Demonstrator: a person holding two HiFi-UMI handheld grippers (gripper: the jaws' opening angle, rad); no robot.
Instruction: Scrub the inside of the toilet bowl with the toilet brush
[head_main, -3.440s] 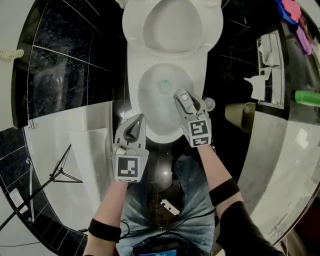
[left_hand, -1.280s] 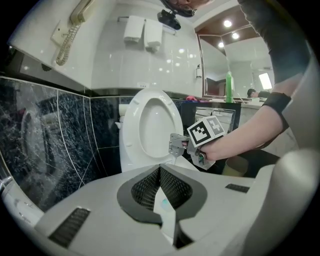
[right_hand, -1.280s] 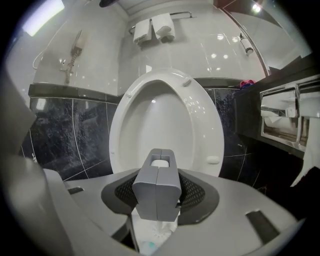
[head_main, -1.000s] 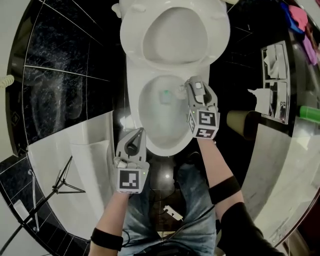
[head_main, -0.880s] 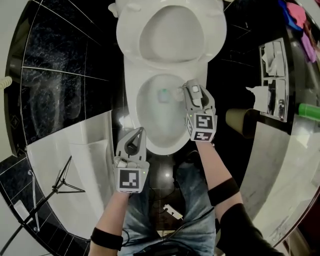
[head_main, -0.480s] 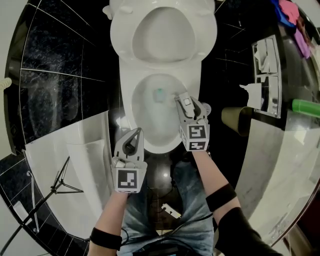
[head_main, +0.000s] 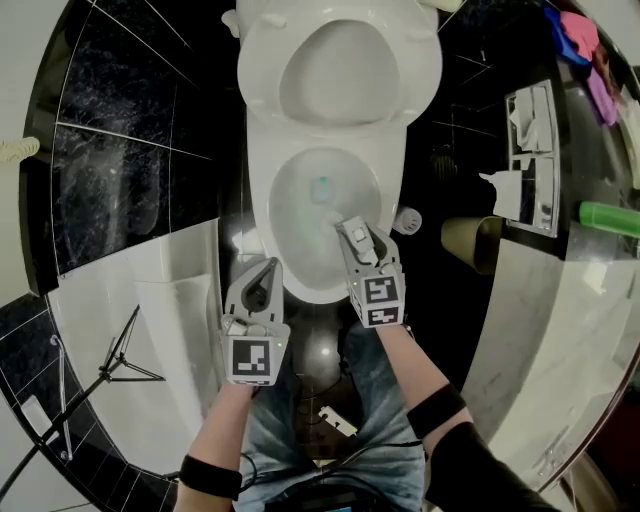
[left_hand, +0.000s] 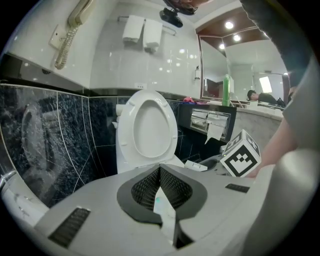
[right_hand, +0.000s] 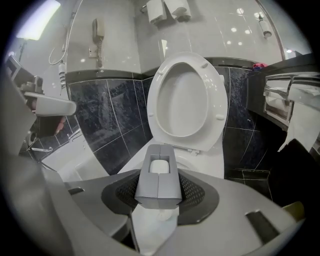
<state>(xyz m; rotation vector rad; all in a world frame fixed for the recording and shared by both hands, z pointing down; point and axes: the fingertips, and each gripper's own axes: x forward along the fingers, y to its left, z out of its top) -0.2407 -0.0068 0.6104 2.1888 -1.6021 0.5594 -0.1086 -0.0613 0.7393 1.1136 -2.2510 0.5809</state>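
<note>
head view: white toilet bowl (head_main: 292, 215) at top centre, seat (head_main: 340, 70) raised upright, small teal spot in the water at the bottom of the bowl. right gripper (head_main: 350, 229) hangs over the front right part of the bowl, tilted down into it, clamped on the grey handle block of the toilet brush (head_main: 358, 241); brush head can't be made out from here. left gripper (head_main: 268, 267) sits just outside the bowl's front left rim, over the dark floor (head_main: 330, 350), jaws pinched to a point, nothing in them. small white round object (head_main: 407, 219) on the floor just right of the bowl, tan bin (head_main: 468, 238) further right, green bottle (head_main: 610, 216) on the counter (head_main: 560, 320) near its right edge. left gripper view: jaws closed together at the tips, empty, only white toilet showing through the gap lower down; raised seat straight ahead, the right gripper's marker cube (left_hand: 241, 154) at right, paper dispenser (left_hand: 212, 120) behind it, wall phone (left_hand: 70, 30) up left. right gripper view: both pads pressed on the sides of the grey brush block, which has a white inset on top and points toward the bowl under the raised seat; two paper rolls (right_hand: 167, 9) on the wall above, dark tiles (right_hand: 115, 110) either side of the toilet.
</note>
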